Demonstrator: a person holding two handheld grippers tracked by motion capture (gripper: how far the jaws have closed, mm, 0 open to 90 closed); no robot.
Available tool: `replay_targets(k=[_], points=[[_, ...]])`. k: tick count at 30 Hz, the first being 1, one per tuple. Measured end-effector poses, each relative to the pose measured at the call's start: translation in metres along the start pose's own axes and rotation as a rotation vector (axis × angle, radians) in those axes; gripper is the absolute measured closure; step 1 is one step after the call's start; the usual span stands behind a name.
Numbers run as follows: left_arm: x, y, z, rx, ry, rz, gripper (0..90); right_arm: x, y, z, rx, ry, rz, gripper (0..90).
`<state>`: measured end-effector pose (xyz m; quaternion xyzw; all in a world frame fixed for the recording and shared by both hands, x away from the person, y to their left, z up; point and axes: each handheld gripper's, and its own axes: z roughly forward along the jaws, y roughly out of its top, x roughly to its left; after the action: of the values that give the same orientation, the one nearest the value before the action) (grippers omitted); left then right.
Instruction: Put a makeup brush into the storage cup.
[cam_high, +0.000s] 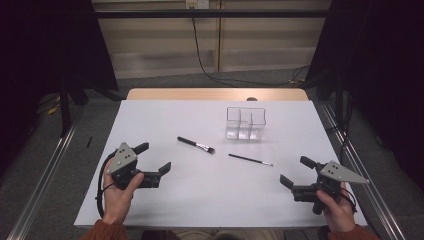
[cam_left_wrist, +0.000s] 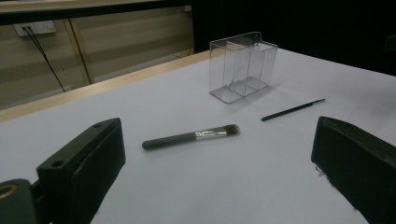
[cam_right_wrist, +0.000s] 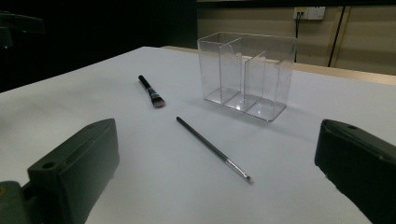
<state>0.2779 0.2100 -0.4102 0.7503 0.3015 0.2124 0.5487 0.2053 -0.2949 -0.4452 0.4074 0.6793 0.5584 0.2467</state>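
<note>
On the white bench (cam_high: 165, 200) a thick brush (cam_high: 196, 145) and a thin brush (cam_high: 250, 160) lay flat before a clear organizer (cam_high: 245, 123). The left gripper (cam_high: 153, 159) and right gripper (cam_high: 296, 171) rested apart, jaws spread, holding nothing.

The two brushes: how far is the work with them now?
Nothing looks done yet. The thick brush and the thin brush both lie on the table, outside the clear box. Both tongs, left and right, are open and hold nothing. Picking up both brushes is left.
</note>
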Motion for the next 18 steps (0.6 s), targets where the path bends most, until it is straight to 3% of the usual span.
replay_targets(k=[2,5,13,18], points=[[0.000,0.000,0.003,0.005,-0.002,0.005,2.7,0.000,0.000,0.000,0.005,0.001,-0.003,0.0],[-0.001,0.004,0.011,0.050,-0.035,-0.013,2.7,0.000,0.000,0.000,0.003,0.000,0.002,0.0],[-0.004,0.013,0.027,0.007,-0.056,0.012,2.8,0.000,0.000,0.000,0.003,0.003,-0.003,0.0],[0.002,0.020,0.038,-0.021,-0.035,0.010,2.8,0.000,0.000,0.000,0.006,0.006,0.007,0.0]])
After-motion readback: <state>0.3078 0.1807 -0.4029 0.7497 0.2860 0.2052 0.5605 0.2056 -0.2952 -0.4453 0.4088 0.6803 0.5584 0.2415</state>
